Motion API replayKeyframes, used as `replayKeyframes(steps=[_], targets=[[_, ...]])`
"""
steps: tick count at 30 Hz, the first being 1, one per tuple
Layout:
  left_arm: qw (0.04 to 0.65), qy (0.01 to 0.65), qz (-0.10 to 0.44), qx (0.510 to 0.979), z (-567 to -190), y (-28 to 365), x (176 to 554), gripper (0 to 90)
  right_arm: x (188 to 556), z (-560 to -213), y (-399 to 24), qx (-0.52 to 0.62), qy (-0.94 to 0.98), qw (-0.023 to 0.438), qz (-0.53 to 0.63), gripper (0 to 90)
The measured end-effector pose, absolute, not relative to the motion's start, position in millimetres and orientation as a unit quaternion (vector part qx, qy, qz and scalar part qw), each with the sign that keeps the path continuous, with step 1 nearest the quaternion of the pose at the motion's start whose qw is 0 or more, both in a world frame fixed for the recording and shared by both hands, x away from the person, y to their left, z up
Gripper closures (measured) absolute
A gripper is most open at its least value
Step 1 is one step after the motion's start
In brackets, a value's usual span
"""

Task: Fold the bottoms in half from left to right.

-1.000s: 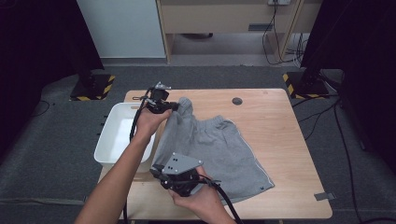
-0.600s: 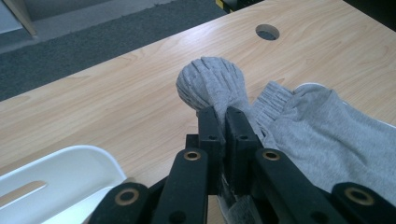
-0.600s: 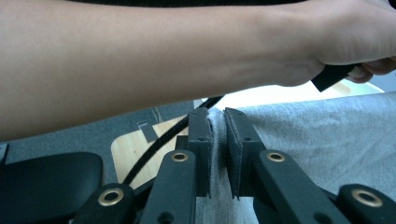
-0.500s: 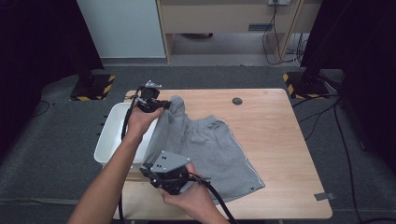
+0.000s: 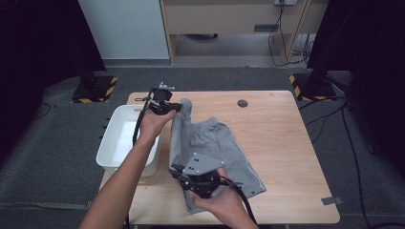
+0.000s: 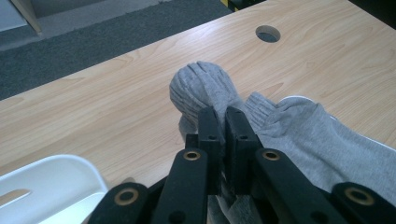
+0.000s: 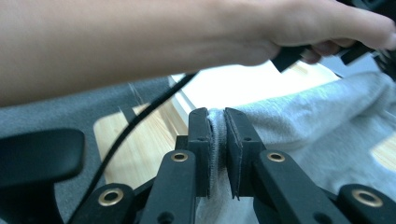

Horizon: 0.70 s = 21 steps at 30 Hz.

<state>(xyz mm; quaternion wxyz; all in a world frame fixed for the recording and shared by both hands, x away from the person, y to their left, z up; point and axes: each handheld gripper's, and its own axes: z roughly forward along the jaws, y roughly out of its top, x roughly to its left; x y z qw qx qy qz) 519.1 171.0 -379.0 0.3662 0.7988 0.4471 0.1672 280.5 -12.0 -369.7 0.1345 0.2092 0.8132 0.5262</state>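
Meanwhile, the grey shorts [image 5: 215, 148] have shifted toward the white bin [image 5: 125, 138] compared with half a second ago: their far corner now stands bunched and lifted just beside the bin's right rim, and the cloth covers less of the wooden table [image 5: 286, 143] on the side away from the bin. Both hands have drifted with it, the right one nearer the bin's near corner than it was a second ago.

Jaws next. The left gripper [image 5: 168, 106], at the bin's far right corner, has its two black jaws drawn nearly together on a gathered fold of the shorts [image 6: 205, 88]; in the left gripper view the ribbed waistband bulges out past the jaw tips, above the table, with the bin's rim [image 6: 51, 170] low to one side. The right gripper [image 5: 184, 175], near the table's front edge off the bin's near corner, is likewise clamped on the shorts [image 7: 299, 116]: in the right gripper view a thin edge of grey fabric is pinched between the two pads, which stand only a cloth's thickness apart. The person's left forearm [image 7: 140, 42] crosses above.
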Motion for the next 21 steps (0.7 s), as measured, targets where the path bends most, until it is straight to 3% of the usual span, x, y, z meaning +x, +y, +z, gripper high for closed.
replayKeyframes(steps=[21], targets=[[0.371,0.445,0.159,0.799,-391,136,525,86.2,291,-394,-91,0.276,0.803,0.15,0.507,81.3]])
